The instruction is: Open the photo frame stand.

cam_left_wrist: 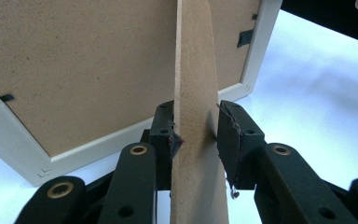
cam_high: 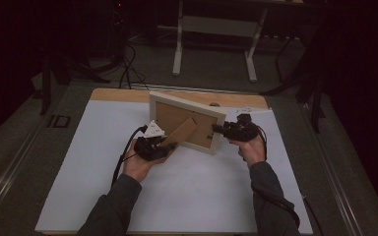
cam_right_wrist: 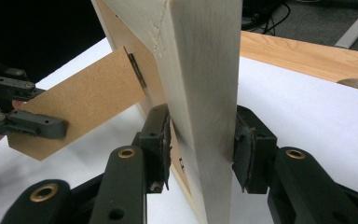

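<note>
A white-rimmed picture frame stands upright on the white sheet, its brown back toward me. Its brown fold-out stand juts out toward the left. My left gripper has its jaws around that stand. One pad touches the board and a thin gap shows at the other pad, so the left gripper is open. My right gripper is shut on the frame's right edge, with the pads of that gripper pressed against both faces. The stand appears at the left of the right gripper view, with the left gripper's black jaws at its end.
The white sheet covers most of the table, and a wooden strip shows along the far edge with a small round object on it. Beyond the table stand white desk legs and floor cables.
</note>
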`<state>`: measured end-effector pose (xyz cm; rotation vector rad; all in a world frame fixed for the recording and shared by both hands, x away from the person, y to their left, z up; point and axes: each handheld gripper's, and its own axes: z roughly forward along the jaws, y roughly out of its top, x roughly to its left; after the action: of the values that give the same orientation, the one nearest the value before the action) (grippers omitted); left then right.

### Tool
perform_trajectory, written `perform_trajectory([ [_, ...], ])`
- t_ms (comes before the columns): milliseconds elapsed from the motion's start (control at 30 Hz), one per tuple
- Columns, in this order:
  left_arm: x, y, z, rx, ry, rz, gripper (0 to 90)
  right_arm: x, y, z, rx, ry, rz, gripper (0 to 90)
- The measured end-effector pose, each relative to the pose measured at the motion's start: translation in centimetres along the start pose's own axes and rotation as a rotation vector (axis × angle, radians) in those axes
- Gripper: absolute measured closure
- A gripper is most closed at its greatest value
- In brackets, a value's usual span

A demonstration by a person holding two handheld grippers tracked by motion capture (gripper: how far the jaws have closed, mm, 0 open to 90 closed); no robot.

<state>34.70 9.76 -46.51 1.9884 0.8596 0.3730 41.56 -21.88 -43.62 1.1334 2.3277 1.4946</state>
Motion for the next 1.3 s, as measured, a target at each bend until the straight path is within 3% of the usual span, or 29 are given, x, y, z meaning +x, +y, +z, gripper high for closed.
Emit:
perform_trajectory([
  [267,-0.2,0.0,0.0,-0.001,0.020,0.007,69.8,0.3,0.0,-0.2,-0.001,0.004,-0.005,61.2],
  [400,-0.3,0.0,0.2,-0.005,0.028,0.001,69.9,0.7,0.5,-0.1,-0.007,-0.012,-0.032,61.4],
  [800,-0.7,-0.1,0.6,0.006,0.045,0.021,69.9,0.5,0.1,-0.2,0.002,-0.018,-0.044,61.3],
  [1067,-0.8,-0.3,0.7,0.002,0.089,0.027,69.5,1.4,0.5,0.5,0.006,-0.064,-0.099,61.6],
  [1300,-1.2,-0.8,0.8,0.025,0.112,0.036,68.7,1.9,0.7,1.1,0.014,-0.074,-0.141,60.9],
])
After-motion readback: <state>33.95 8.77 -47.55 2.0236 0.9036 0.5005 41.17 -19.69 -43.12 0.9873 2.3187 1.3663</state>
